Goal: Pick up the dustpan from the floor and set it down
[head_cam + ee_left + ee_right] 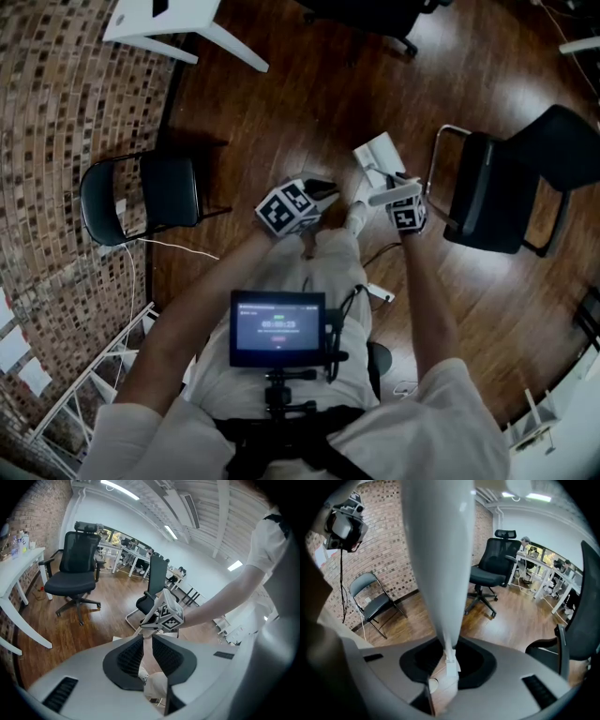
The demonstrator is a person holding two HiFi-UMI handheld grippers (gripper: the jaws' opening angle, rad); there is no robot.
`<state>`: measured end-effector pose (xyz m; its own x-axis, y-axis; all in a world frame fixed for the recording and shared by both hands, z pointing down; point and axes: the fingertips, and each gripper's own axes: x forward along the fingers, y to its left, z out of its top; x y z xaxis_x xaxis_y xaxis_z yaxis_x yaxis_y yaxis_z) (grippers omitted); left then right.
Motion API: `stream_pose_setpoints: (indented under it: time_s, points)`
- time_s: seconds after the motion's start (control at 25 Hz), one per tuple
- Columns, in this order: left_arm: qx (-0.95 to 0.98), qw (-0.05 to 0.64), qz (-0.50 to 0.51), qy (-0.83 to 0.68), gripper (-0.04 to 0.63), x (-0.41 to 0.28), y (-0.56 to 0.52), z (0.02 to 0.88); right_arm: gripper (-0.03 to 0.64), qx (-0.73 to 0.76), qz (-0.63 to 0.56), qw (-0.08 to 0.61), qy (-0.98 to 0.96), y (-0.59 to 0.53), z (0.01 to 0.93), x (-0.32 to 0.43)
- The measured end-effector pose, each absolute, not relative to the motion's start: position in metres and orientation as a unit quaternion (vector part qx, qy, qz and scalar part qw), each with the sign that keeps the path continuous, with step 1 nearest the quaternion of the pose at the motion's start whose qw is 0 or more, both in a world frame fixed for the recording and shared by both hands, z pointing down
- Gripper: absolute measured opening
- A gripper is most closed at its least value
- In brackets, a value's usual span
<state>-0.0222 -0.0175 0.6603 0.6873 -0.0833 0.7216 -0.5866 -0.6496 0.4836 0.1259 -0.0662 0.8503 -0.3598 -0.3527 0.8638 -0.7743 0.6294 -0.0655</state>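
A white dustpan point(378, 155) shows in the head view just beyond my hands, over the dark wood floor; whether it touches the floor I cannot tell. Its white handle point(440, 550) runs down the right gripper view into the jaws. My right gripper point(449, 660) is shut on that handle, and in the head view it sits at centre right point(398, 202). My left gripper point(323, 190) hangs a little left of the pan. Its pads stand almost together with nothing between them point(147, 651). The right gripper's marker cube point(171, 616) appears ahead of it.
A black folding chair point(150, 192) stands by the brick wall point(56, 141) at left. Another black chair with a metal frame point(506, 187) is close on the right. A white table point(178, 23) stands at the far left, and an office chair point(75, 573) further off.
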Motion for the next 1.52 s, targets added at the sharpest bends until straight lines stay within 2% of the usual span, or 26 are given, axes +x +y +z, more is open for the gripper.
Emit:
stream_pose_setpoints:
  time_s: [0.52, 1.52]
  points:
    - [0.838, 0.375, 0.344, -0.198, 0.051, -0.020, -0.016, 0.668, 0.101, 0.271, 0.187, 0.484, -0.811, -0.060, 0.873, 0.108]
    - [0.828, 0.388, 0.340, -0.221, 0.051, -0.027, 0.005, 0.673, 0.122, 0.199, 0.160, 0.512, -0.820, -0.020, 0.897, 0.071]
